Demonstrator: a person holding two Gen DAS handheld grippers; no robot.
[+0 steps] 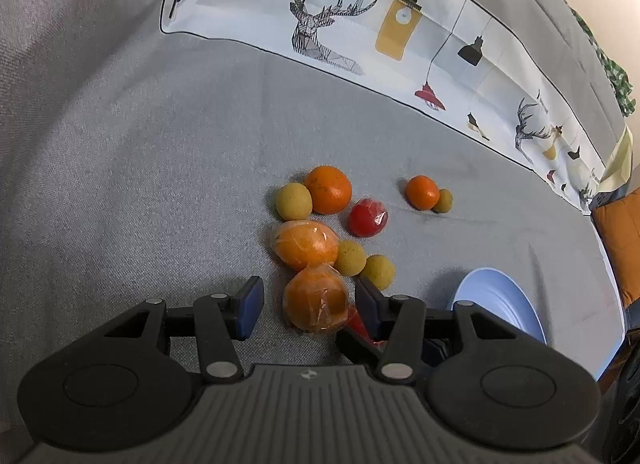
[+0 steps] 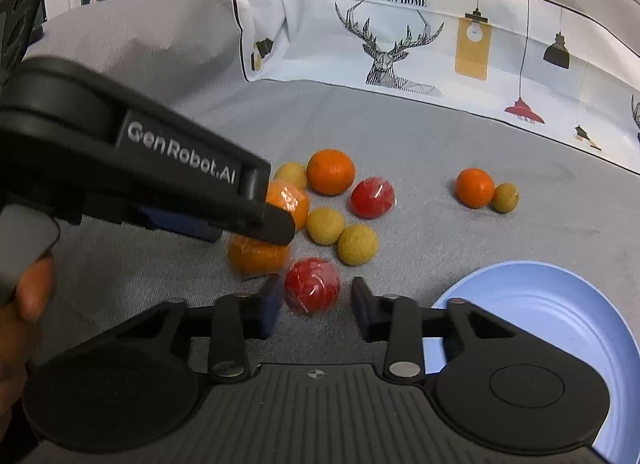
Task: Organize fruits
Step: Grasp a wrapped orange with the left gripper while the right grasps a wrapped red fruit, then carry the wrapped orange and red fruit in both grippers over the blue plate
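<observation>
Little of the sorting appears to be done: the blue plate [image 2: 560, 304], seen just to the right of the right tongs [image 2: 316, 300], is bare, and every fruit lies on the grey sofa cushion [image 1: 160, 184]. The left tongs [image 1: 310, 302] are held apart around a wrapped orange [image 1: 316, 300], with a gap visible at each pad, so no grip is judged to be made yet. The right tongs are likewise apart, a wrapped red fruit [image 2: 313, 285] standing between the pads; whether the left pad touches it cannot be told. Beyond the tongs a second wrapped orange [image 1: 304, 244], a bare orange [image 1: 329, 189], three yellow-green fruits and another wrapped red fruit [image 1: 367, 217] are clustered, while a small orange [image 1: 422, 192] and a small greenish fruit [image 1: 443, 200] lie further right. All transfers are judged still to come.
</observation>
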